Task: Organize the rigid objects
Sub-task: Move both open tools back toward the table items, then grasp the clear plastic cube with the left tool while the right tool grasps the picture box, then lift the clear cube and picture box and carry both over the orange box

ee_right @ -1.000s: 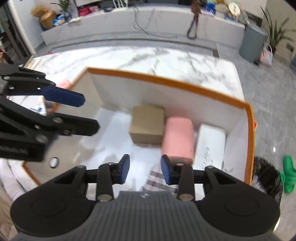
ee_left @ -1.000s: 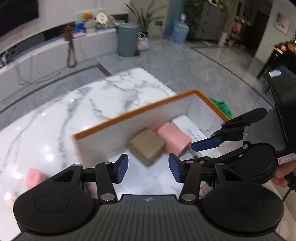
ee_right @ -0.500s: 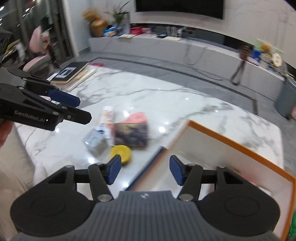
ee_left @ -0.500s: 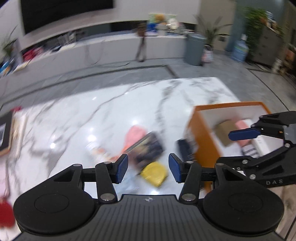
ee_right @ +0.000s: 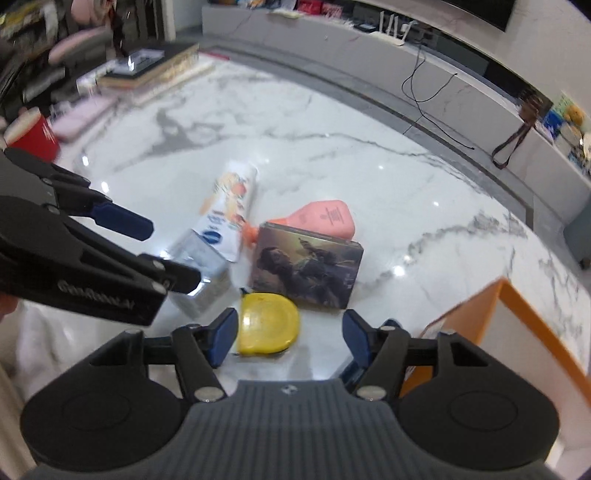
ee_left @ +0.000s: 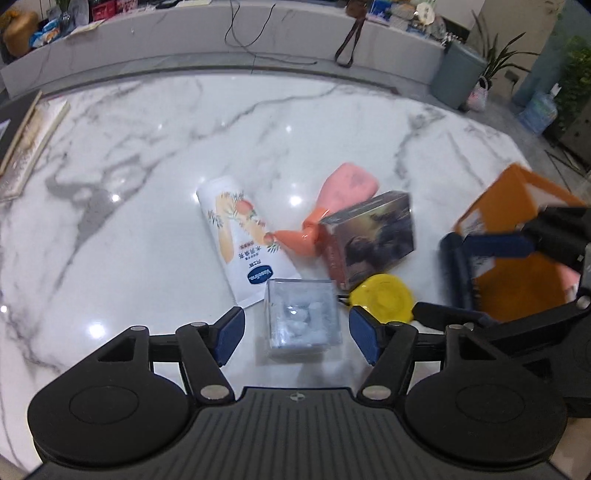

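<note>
A clear plastic box (ee_left: 301, 317) lies on the marble table between the fingers of my open left gripper (ee_left: 297, 334). Beside it lie a yellow tape measure (ee_left: 382, 297), a picture box (ee_left: 369, 238), a pink bottle (ee_left: 340, 199) and a white tube (ee_left: 240, 236). My open right gripper (ee_right: 288, 338) hovers just over the yellow tape measure (ee_right: 267, 325), with the picture box (ee_right: 306, 271) behind it. The orange storage box (ee_left: 517, 251) stands at the right, and shows in the right wrist view (ee_right: 517, 332). A dark cylinder (ee_left: 458, 273) leans by it.
Books (ee_right: 147, 66) and a red cup (ee_right: 31, 134) sit at the table's far left end. A low marble bench with cables (ee_left: 258, 33) runs behind the table.
Both grippers swung left from over the orange box to the loose items. Both now hang lower and closer to them, the left around the clear box, the right over the tape measure.
</note>
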